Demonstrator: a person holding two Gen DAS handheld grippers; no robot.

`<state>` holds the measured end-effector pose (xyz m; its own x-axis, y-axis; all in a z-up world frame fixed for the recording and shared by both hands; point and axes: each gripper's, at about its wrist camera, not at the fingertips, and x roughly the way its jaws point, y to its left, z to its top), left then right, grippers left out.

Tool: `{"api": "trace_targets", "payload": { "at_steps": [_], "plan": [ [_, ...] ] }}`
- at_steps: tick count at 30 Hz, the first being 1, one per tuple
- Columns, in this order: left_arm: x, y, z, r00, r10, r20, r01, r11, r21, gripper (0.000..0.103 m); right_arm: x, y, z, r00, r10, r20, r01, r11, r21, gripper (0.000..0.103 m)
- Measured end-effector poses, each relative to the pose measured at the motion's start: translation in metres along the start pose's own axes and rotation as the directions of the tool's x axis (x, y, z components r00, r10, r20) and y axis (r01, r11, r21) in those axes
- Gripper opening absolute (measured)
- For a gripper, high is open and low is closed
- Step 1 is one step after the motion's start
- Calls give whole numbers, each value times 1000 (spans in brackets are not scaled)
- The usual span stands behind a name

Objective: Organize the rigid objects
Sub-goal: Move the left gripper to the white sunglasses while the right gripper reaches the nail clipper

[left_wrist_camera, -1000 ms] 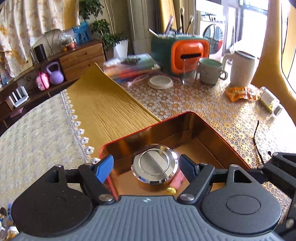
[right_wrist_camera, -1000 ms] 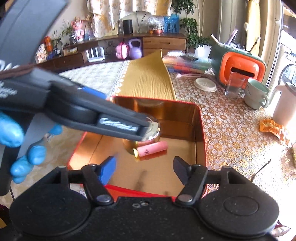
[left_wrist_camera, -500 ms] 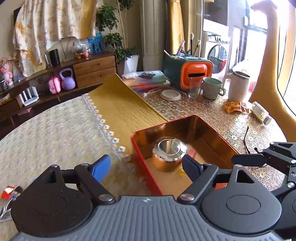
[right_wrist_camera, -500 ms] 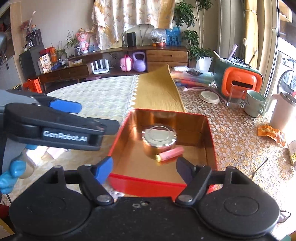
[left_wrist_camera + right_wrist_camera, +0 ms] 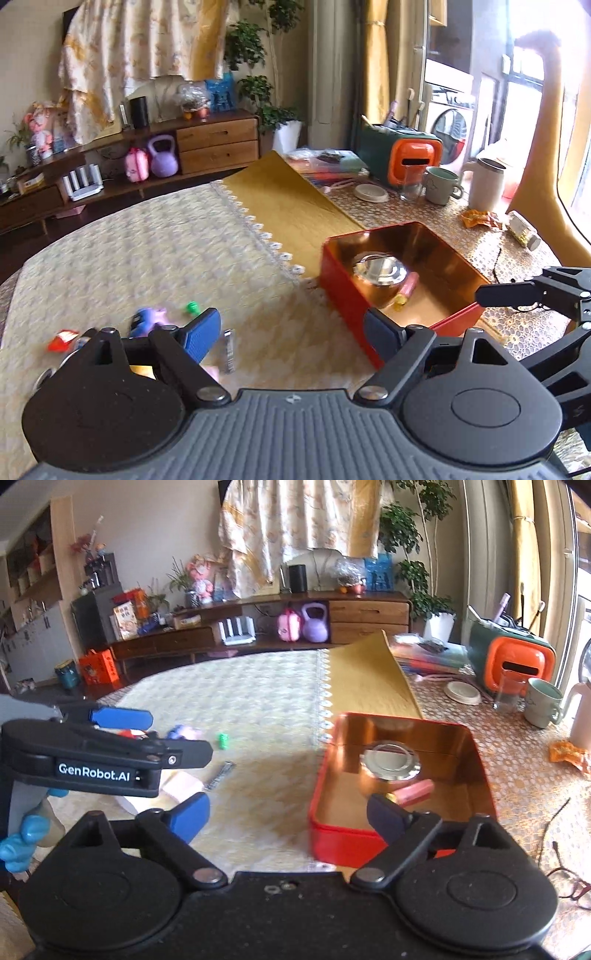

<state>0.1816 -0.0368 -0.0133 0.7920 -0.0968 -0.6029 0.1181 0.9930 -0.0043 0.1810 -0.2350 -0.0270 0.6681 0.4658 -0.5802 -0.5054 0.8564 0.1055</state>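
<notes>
A red tin box (image 5: 347, 299) with a gold inside stands on the table, and holds a round metal tin (image 5: 380, 269) and a pink tube (image 5: 409, 283). My left gripper (image 5: 291, 332) hangs open and empty above the cloth, left of the box. Small loose items lie below it: a purple-blue toy (image 5: 147, 317), a green piece (image 5: 192, 306), a dark flat strip (image 5: 229, 350). My right gripper (image 5: 288, 816) is near the box's (image 5: 332, 834) front wall. Its jaws are opening, with nothing between them. The left gripper (image 5: 177, 734) shows at the left of the right wrist view.
A yellow mat (image 5: 291, 206) lies behind the box. Far right stand an orange-green container (image 5: 402, 158), a glass (image 5: 410, 182), a mug (image 5: 441, 184) and a white jug (image 5: 485, 182). A snack wrapper (image 5: 567, 753), a cable (image 5: 557, 812) and eyeglasses (image 5: 572, 882) lie right of the box. A blue-gloved hand (image 5: 18, 845) holds the left gripper.
Both grippers have drawn back from the box. The left one swung leftward over the cloth, so the small loose items came into view. The right jaws stand wider.
</notes>
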Motion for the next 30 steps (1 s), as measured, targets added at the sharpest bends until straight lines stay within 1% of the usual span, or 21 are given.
{"api": "trace_targets", "payload": {
  "at_steps": [2,3,4,5,10,14,19,23,30],
  "plan": [
    [-8,9,-6,1000,12,8,-12,1000,-9,86,-1,7,-1,1000,13,11,-13,1000,-1,100],
    [-12,14,-9,1000,20,12,-20,1000,-14,90,-2,11,-1,1000,18,16,-18,1000,-1,102],
    [-16,18,-13,999,30,18,-30,999,-21,94,-1,15,-1,1000,21,19,-21,1000,-4,102],
    [-19,23,-16,999,42,24,-41,999,-29,95,-1,19,-1,999,24,20,-24,1000,-6,102],
    [-33,49,-35,997,70,24,-69,995,-74,95,3,36,-4,999,39,17,-39,999,-10,103],
    [-44,72,-50,994,109,24,-106,989,-102,95,9,48,-5,999,41,13,-41,999,-24,103],
    [-52,106,-66,984,174,24,-168,973,-159,95,16,64,-5,999,44,-4,-44,998,-40,103],
    [-55,132,-78,975,220,14,-213,959,-185,95,27,74,-7,999,42,-16,-43,998,-55,103],
    [-42,169,-94,955,294,-29,-293,928,-229,95,48,84,-5,999,24,-34,-26,997,-70,103]
  ]
}}
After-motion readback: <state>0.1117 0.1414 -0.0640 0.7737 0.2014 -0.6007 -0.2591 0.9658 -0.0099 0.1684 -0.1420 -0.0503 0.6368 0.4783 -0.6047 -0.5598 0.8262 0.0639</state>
